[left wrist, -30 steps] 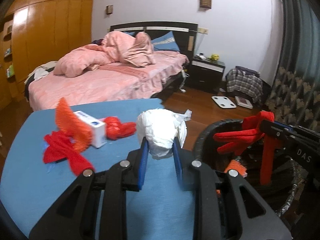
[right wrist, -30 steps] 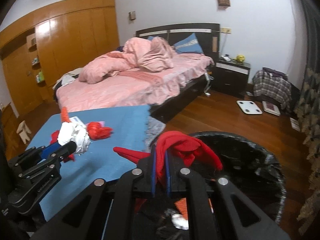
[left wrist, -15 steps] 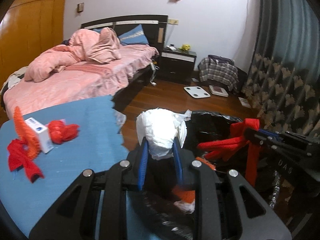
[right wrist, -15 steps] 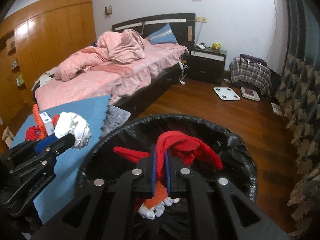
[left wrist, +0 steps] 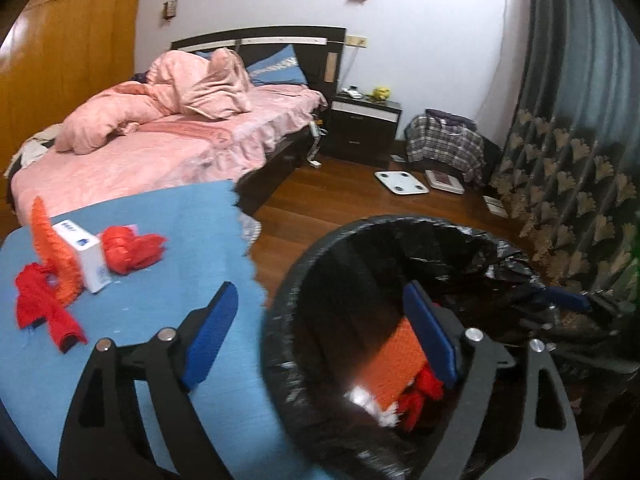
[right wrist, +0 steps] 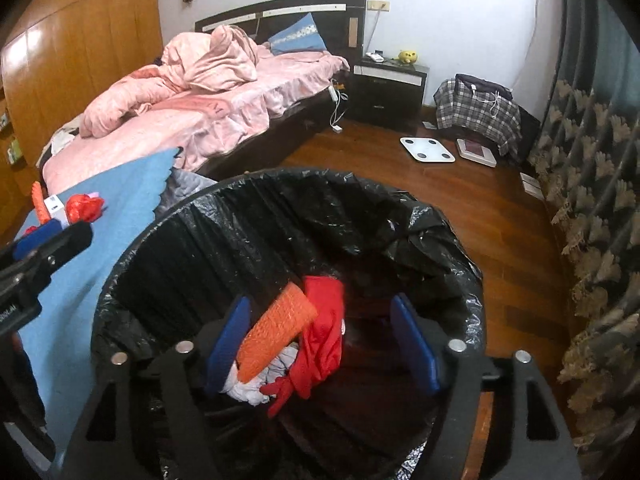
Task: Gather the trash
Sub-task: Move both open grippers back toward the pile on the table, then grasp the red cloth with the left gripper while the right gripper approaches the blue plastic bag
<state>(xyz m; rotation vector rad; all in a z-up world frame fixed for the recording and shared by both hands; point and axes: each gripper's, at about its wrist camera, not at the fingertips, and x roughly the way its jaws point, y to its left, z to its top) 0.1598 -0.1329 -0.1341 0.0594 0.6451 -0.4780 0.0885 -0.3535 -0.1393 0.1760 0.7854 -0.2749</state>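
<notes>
A black-lined trash bin (left wrist: pixel 360 232) (right wrist: pixel 280 184) stands by the blue table (left wrist: pixel 180 220). My left gripper (left wrist: pixel 320 332) is open and empty over the bin's left rim. My right gripper (right wrist: pixel 320 340) is open and empty above the bin's inside. In the bin lie an orange mesh piece (right wrist: pixel 276 332), a red glove (right wrist: pixel 320 344) and white crumpled paper (right wrist: pixel 248 390). On the table remain a white box (left wrist: pixel 86 256), an orange mesh piece (left wrist: pixel 52 248), a red crumpled bag (left wrist: pixel 128 248) and a red scrap (left wrist: pixel 44 308).
A bed with pink bedding (left wrist: pixel 160 136) stands behind the table. A dark nightstand (left wrist: pixel 362 124), a plaid bag (left wrist: pixel 444 144) and a white scale (left wrist: pixel 400 182) are on the wooden floor. A patterned curtain (left wrist: pixel 568 184) hangs on the right.
Both grippers opened over the bin. The white paper wad dropped from the left gripper and the red glove from the right; both now lie in the bin.
</notes>
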